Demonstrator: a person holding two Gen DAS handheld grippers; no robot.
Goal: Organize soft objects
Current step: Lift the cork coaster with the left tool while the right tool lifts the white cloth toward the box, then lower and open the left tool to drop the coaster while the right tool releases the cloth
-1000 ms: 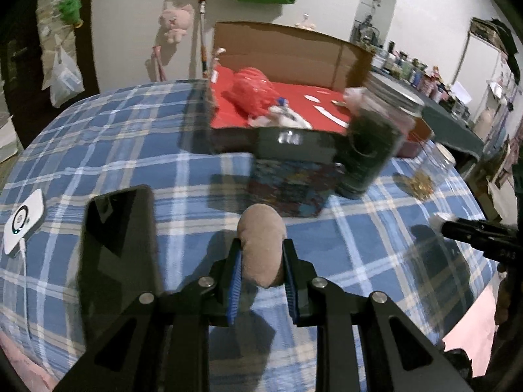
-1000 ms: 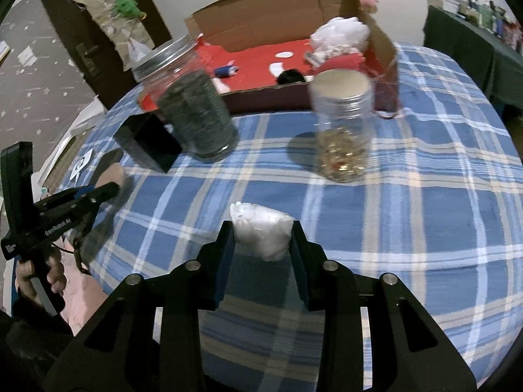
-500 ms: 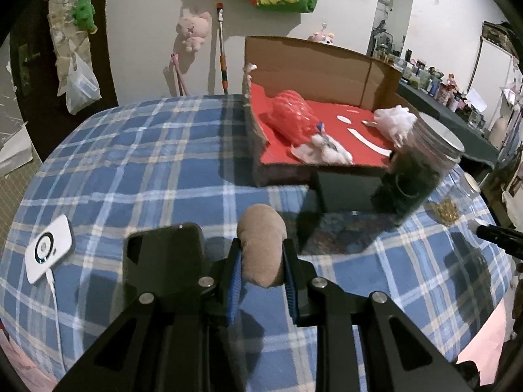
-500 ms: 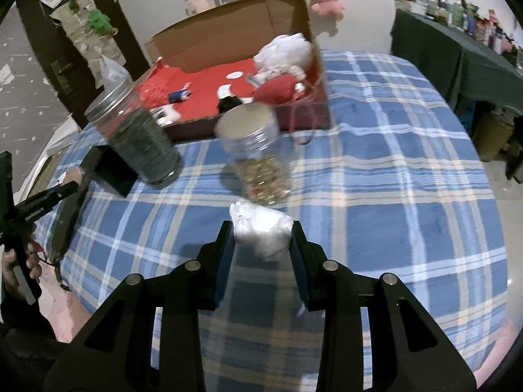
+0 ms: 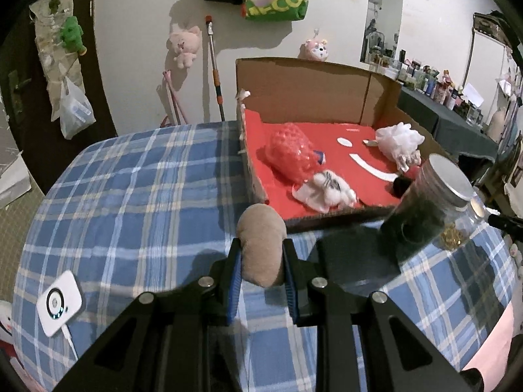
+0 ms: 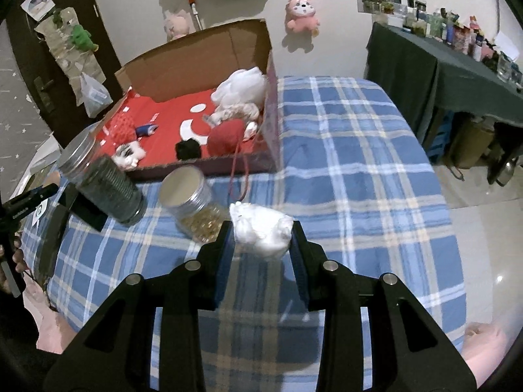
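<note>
Dark-filled jar point(image 5: 421, 212) motion-blurred, contents unreadable. Black box point(image 5: 356, 258) smeared, partly behind jar. Shelf bottles point(image 5: 434, 85) too small. Person's hand point(image 6: 16, 258) cropped, possibly gripping handle.

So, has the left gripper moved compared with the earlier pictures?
Yes. The left gripper, shut on the brown toy, has come toward the box; the box's near corner now sits just beyond it.

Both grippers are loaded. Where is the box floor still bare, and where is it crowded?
Bare red floor lies mid-box, around the white crescent, between the red mesh bundle and white puff. The right front corner is crowded: red ball, black pompom. Two jars stand before the front wall.
</note>
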